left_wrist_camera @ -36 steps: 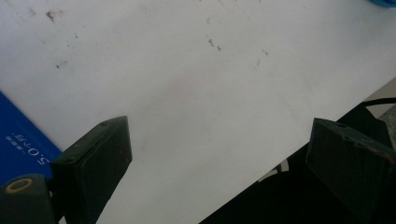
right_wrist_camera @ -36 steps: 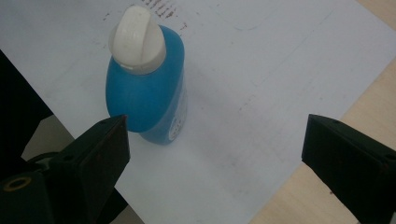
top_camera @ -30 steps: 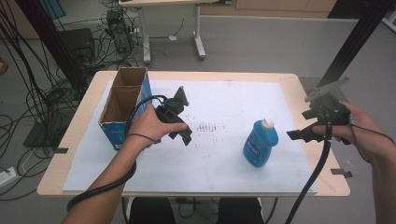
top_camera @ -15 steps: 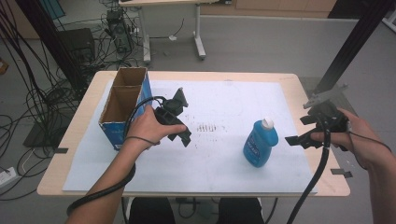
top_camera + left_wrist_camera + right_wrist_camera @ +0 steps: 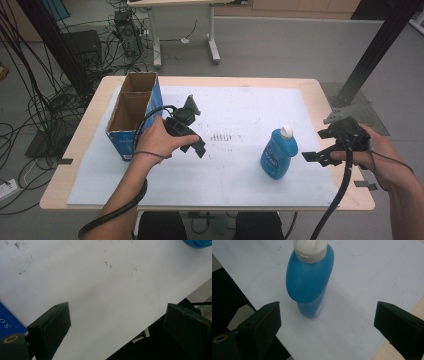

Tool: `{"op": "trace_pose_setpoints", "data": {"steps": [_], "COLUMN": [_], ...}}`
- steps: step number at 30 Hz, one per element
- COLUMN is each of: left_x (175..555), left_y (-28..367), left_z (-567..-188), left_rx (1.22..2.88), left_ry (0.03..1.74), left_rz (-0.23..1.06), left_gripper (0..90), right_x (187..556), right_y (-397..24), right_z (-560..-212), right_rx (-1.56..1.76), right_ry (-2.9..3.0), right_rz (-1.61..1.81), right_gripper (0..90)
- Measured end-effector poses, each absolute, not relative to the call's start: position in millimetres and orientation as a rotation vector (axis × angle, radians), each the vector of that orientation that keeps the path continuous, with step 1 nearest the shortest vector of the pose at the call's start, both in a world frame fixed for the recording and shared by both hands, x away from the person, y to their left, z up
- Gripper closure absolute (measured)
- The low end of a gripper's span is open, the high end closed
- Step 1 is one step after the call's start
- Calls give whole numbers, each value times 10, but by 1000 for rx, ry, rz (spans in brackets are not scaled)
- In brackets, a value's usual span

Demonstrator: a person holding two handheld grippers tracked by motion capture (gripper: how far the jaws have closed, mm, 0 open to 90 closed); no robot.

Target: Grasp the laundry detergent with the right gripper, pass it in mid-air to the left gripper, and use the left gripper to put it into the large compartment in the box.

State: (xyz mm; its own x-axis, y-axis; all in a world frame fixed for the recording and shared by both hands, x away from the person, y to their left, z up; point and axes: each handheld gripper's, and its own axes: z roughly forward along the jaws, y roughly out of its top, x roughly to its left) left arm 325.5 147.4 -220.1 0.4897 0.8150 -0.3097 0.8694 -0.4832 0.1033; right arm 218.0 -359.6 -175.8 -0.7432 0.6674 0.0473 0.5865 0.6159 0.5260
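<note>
A blue bottle [image 5: 277, 155] with a white cap stands upright on the white sheet, right of centre. In the right gripper view the blue bottle [image 5: 310, 282] rises ahead of the jaws, nearer the left one, and is not touched. My right gripper [image 5: 316, 146] is open, just to the right of the bottle, held by a hand at the table's right edge. My left gripper [image 5: 196, 126] is open over the sheet beside the cardboard box [image 5: 132, 115], its jaws wide with nothing between them.
The open cardboard box has blue sides and two compartments and stands at the table's left. The white sheet [image 5: 235, 110] covers most of the wooden table [image 5: 320, 90]. Cables trail from both grippers toward the near edge. Desks, cables and equipment stand on the floor beyond.
My right gripper has come down a little and edged left toward the bottle. The left gripper and the bottle have stayed where they were.
</note>
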Motion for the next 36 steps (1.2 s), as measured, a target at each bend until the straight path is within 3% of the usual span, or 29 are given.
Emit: {"op": "trace_pose_setpoints", "data": {"steps": [36], "left_x": [3039], "left_y": [1446], "left_z": [-2344], "left_rx": [2444], "left_ry": [1447], "left_rz": [-278], "left_gripper": [74], "right_x": [1784], "right_y": [-3661], "right_z": [-2256], "right_rx": [1086], "right_ry": [2571], "right_rz": [879], "right_gripper": [63]}}
